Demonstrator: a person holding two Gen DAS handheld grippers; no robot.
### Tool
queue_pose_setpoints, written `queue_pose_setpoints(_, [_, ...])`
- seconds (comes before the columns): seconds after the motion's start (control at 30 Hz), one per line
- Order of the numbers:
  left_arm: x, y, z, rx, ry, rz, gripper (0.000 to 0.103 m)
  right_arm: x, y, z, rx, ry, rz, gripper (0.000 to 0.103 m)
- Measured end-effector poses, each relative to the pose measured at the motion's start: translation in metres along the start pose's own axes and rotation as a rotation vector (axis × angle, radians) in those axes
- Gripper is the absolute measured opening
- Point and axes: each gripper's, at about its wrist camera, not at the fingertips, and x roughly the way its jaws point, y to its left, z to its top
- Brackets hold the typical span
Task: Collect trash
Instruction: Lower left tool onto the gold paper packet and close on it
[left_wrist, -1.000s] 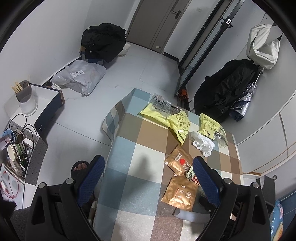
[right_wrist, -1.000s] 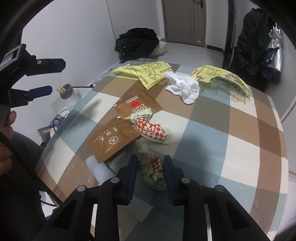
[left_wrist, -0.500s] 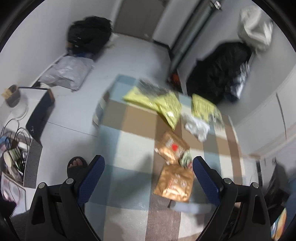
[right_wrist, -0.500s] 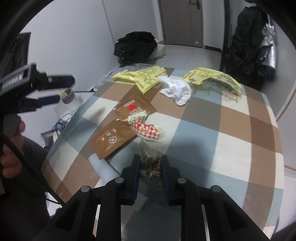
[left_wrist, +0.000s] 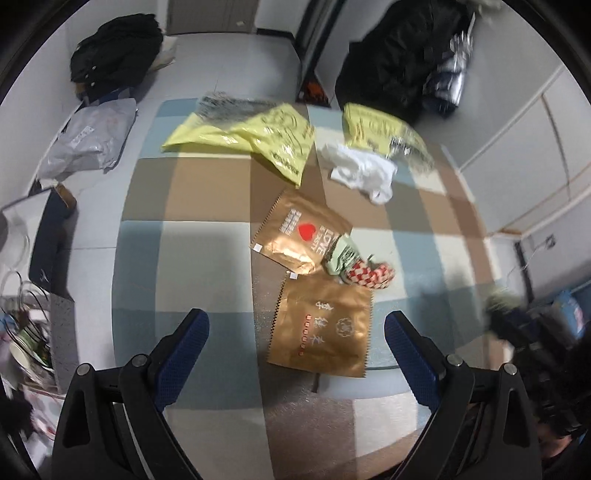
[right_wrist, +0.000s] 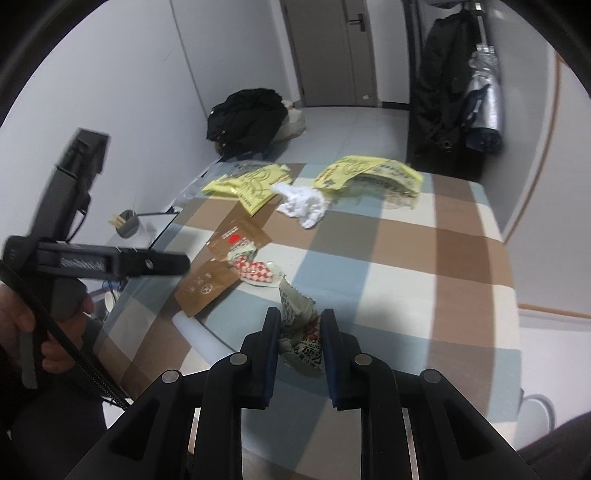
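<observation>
Wrapper clamped in right gripper above checkered tablecloth.

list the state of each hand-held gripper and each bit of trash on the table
left hand-held gripper: open, empty, above the table
right hand-held gripper: shut on crumpled wrapper, lifted
gold pouch: flat on the table
heart pouch: flat, torn open
checkered wrapper: crumpled
white tissue: wadded
yellow bags: lying flat, crinkled

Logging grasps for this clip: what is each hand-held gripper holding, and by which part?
The right hand-held gripper pinches a crumpled printed wrapper around its middle. The left hand-held gripper is open, holding nothing.
</observation>
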Motion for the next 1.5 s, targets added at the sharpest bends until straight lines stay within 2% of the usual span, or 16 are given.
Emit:
queue_pose_setpoints(0.07, [0.006,-0.007,-0.001,0.061,0.022,0.035,0.094,-0.008,-0.007,-0.001,0.023,-0.016,0.003,0.021])
queue_pose_setpoints(0.2, [0.019,-0.018,-0.004,0.15,0.088,0.058,0.094,-0.018,-0.014,-0.001,0.046,-0.044,0.004,0.021])
queue_pose_setpoints(0.57, [0.023,-0.039,-0.012,0.279,0.104,0.187,0.093,-0.023,-0.02,-0.004,0.068,-0.069,0.036,0.021])
queue_pose_setpoints(0.73, [0.019,-0.035,-0.011,0.263,0.111,0.186,0.085,-0.023,-0.024,-0.006,0.086,-0.07,0.044,0.021])
queue_pose_setpoints(0.97, [0.014,-0.022,-0.003,0.23,0.102,0.181,0.062,-0.025,-0.027,-0.008,0.096,-0.072,0.048,0.021])
queue_pose_setpoints(1.07, [0.015,-0.018,0.001,0.215,0.105,0.161,0.059,-0.025,-0.026,-0.008,0.101,-0.074,0.051,0.021])
queue_pose_setpoints(1.17, [0.017,-0.017,0.002,0.204,0.103,0.167,0.05,-0.024,-0.025,-0.009,0.1,-0.073,0.051,0.021])
queue_pose_setpoints(1.33, [0.017,-0.006,0.003,0.163,0.106,0.122,0.048,-0.024,-0.025,-0.009,0.102,-0.073,0.052,0.021])
queue_pose_setpoints(1.5, [0.017,-0.002,0.003,0.144,0.109,0.108,0.048,-0.024,-0.025,-0.01,0.114,-0.07,0.058,0.021])
